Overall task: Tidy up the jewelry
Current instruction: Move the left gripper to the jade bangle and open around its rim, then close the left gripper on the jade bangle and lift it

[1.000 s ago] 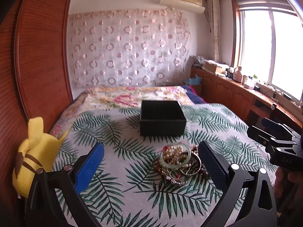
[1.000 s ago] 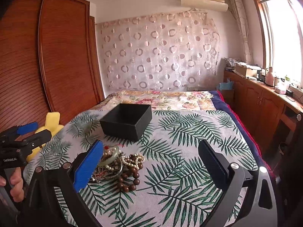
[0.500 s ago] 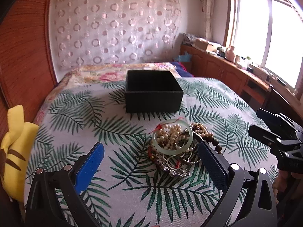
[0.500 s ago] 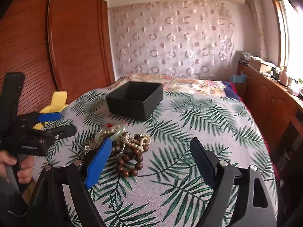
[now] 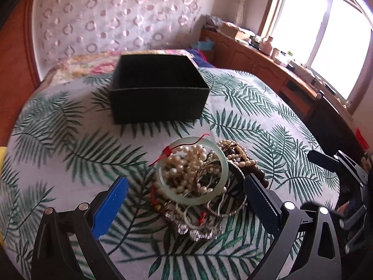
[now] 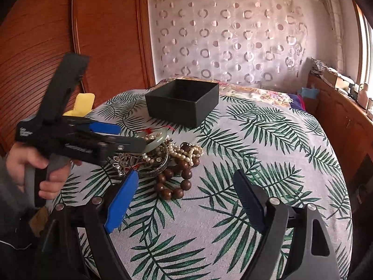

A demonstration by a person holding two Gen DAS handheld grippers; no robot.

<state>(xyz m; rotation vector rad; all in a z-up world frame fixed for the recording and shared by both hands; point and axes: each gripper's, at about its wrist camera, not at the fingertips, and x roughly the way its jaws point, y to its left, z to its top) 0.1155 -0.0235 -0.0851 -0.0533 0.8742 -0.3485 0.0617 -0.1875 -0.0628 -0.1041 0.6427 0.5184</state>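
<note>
A pile of jewelry (image 5: 202, 186) lies on the leaf-print bedspread: a pale green bangle (image 5: 167, 189) on top, pearl strands (image 5: 184, 161), metal bracelets and brown wooden beads (image 6: 174, 184). An open black box (image 5: 158, 102) stands just behind it, also in the right wrist view (image 6: 184, 109). My left gripper (image 5: 186, 198) is open, its jaws either side of the pile's near edge, close above it; from the right it (image 6: 132, 137) reaches the bangle (image 6: 160, 140). My right gripper (image 6: 184, 200) is open and empty, low over the bed right of the pile.
A yellow plush toy (image 6: 81, 105) lies at the bed's left edge by the wooden wardrobe (image 6: 46, 35). Wooden cabinets (image 5: 268, 70) with clutter run under the window on the right. The patterned bedspread (image 6: 268, 151) stretches right of the jewelry.
My left gripper has moved forward and down until its open jaws flank the jewelry pile. My right gripper has shifted closer and turned left toward the pile.
</note>
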